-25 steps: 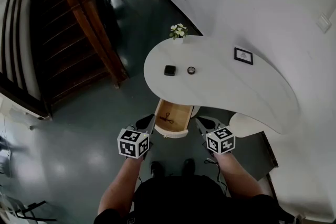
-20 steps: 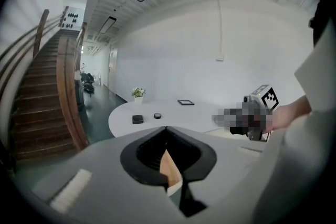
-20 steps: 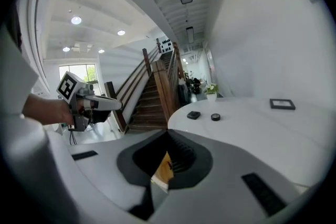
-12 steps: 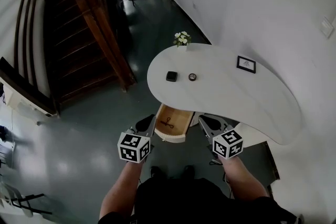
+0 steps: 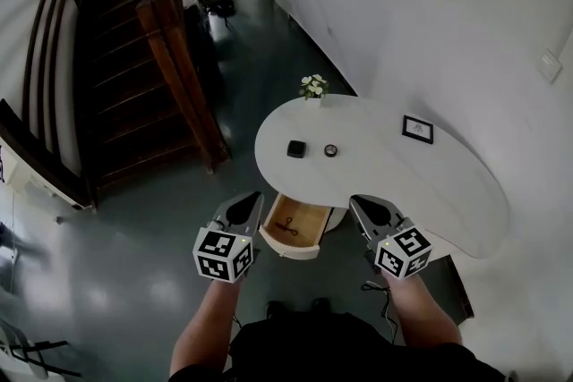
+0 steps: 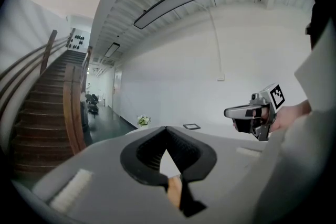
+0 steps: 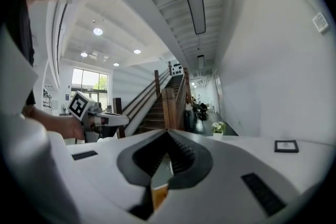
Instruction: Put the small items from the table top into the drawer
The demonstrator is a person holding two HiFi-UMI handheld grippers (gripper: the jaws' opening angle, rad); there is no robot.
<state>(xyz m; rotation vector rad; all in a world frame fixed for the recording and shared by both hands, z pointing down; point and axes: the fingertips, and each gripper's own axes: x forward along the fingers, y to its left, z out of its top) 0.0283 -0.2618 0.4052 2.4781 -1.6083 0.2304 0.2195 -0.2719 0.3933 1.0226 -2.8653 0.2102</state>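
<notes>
Fingers on the left gripper (image 5: pixel 252 198) and right gripper (image 5: pixel 357 202) are pinched together, empty. In the head view they flank the open drawer (image 5: pixel 309 216). The table (image 5: pixel 403 183) edge curves just past the tips. The black box (image 5: pixel 296 148) and ring (image 5: pixel 330 150) sit beyond it, with open floor left. Both gripper views show tips meeting on nothing.

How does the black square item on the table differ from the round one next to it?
The black square item is blocky and solid dark; the round item is a ring with a paler centre. The black square item looks larger than the round item, and lies to its left in the head view. Both rest apart on the white table, beyond the open drawer.
</notes>
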